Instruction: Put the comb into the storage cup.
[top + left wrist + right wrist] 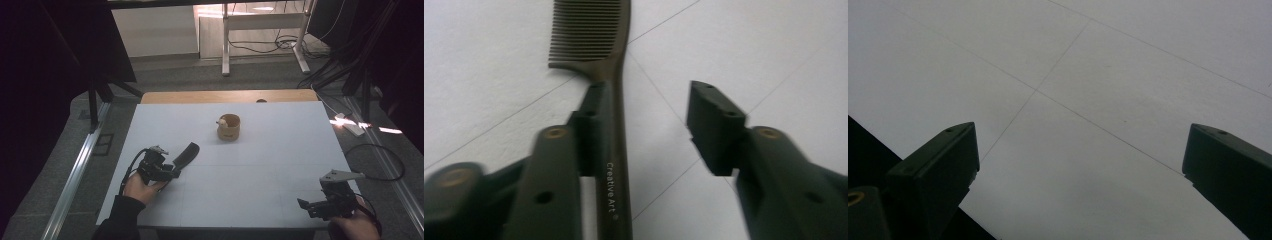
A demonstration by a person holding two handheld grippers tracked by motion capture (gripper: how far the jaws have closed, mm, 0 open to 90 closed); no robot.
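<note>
1. The left gripper [176,167] stands with its jaws apart; a dark comb [610,75] lies between them on the white table [260,165], its handle against one jaw.
2. A small wooden cup [228,127] stands mid-table, farther back.
3. The right gripper [306,206] gapes wide, holding nothing.

Cup [228,127] sits mid-table [280,165], toward the far edge. Comb [185,153] lies near-left of it, handle toward the left tool [167,172], against one jaw. Right tool [312,207] at the near-right corner, well apart from both.
</note>
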